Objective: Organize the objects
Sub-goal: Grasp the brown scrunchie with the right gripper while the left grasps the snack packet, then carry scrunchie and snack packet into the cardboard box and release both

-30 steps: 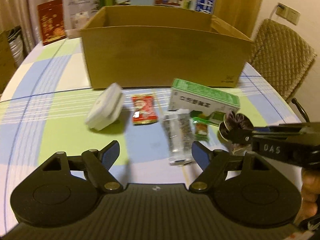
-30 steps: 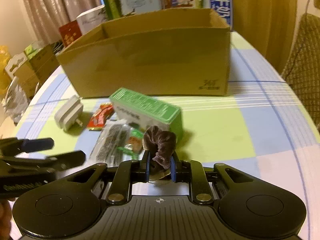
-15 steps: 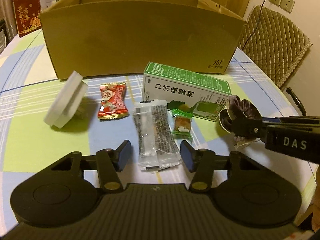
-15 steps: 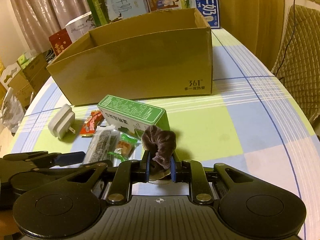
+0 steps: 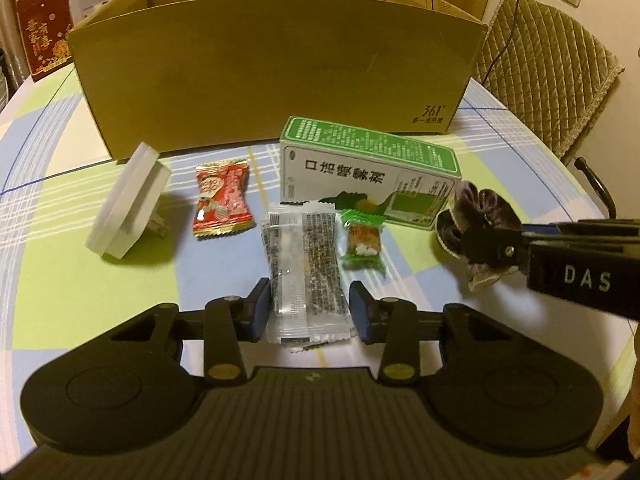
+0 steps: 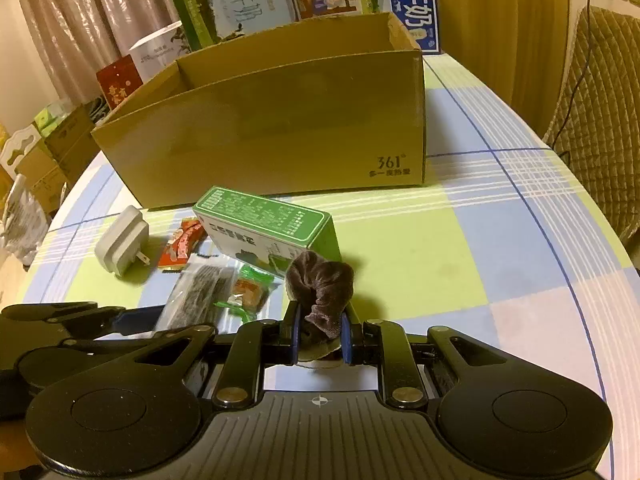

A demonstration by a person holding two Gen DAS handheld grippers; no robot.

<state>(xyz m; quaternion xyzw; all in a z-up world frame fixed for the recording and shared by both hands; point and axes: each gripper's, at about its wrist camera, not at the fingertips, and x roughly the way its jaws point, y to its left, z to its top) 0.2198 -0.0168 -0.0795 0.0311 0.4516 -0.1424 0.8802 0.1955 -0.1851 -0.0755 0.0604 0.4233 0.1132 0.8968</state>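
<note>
Left gripper (image 5: 308, 312) fingers spread apart, straddling a clear snack packet (image 5: 305, 276) on the bench (image 5: 80, 280); right gripper (image 6: 319, 338) fingers clamp a brown scrunchie (image 6: 322, 292).

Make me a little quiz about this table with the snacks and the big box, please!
1. True or false: the right tool is shut on the brown scrunchie.
2. What lies between the fingers of the open left tool? A) the red candy B) the clear snack packet C) the white plug
3. Fill in: the green and white carton lies in front of the ____ box.

Key: 1 true, its blue pads pinch the scrunchie. 2 B, though the fingers look not yet closed on it. 3 cardboard.
</note>
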